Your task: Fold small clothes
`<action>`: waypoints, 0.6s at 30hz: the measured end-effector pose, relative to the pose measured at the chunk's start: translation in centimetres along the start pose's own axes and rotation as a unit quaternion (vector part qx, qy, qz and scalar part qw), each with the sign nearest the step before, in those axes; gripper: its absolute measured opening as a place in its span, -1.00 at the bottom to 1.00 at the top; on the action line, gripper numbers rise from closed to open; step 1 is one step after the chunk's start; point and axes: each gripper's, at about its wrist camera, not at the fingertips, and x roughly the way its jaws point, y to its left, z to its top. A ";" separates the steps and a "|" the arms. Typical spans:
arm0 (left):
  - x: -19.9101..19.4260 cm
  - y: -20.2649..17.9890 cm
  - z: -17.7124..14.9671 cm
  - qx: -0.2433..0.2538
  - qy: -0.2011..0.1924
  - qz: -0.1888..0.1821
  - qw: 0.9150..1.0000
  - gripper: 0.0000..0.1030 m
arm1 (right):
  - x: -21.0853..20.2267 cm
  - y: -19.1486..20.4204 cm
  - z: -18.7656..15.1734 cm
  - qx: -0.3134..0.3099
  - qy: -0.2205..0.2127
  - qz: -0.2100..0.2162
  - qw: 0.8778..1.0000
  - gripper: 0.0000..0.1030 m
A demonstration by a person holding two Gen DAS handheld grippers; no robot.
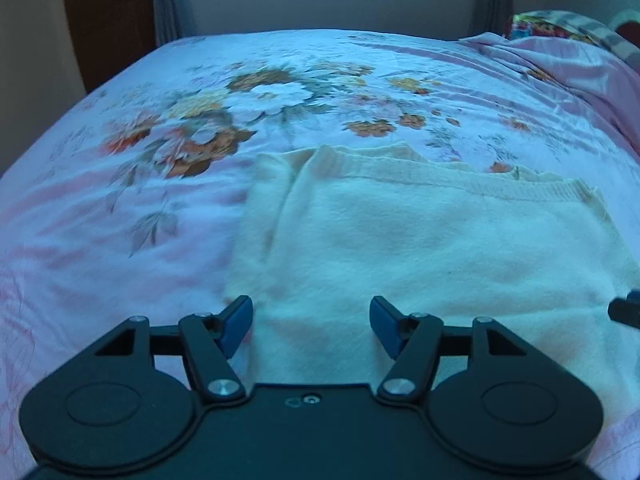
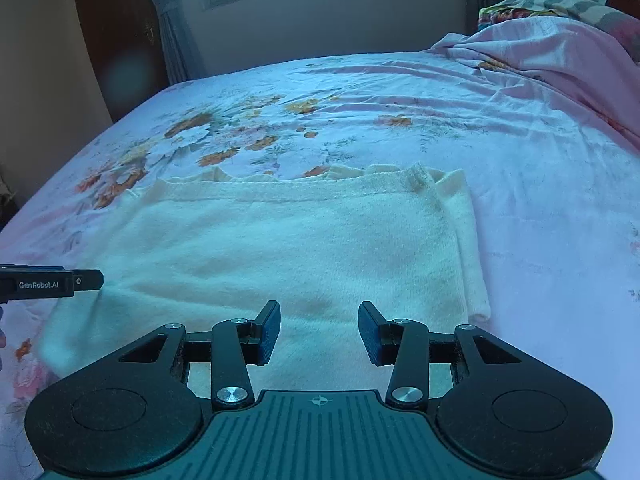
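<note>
Floral bedsheet (image 1: 160, 208) carries a folded cream sweater (image 1: 400, 248). Left gripper (image 1: 311, 322) and right gripper (image 2: 319, 332) hang over the sweater, both parted, holding nothing; a careless regrasp could drag its layers apart.

Cream knit sweater (image 2: 260, 248) lies folded flat on the floral bedsheet (image 2: 540, 208), near the bed's front edge.

Fuzzy matt knit sweater (image 2: 260, 248) on smooth floral cotton bedsheet (image 2: 540, 208)
</note>
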 end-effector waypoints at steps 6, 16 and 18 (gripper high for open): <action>0.0 2.5 -0.5 -0.037 0.020 -0.013 0.999 0.16 | -1.0 0.9 -0.8 -0.003 0.002 0.011 1.000 -0.16; 2.8 7.9 -0.8 -0.198 0.052 -0.141 0.969 -0.01 | -0.3 1.0 -1.1 0.000 0.005 0.015 1.000 -0.16; 3.6 8.2 -0.8 -0.209 0.055 -0.158 0.964 -0.01 | 0.2 0.8 -1.1 0.002 0.007 0.016 1.000 -0.16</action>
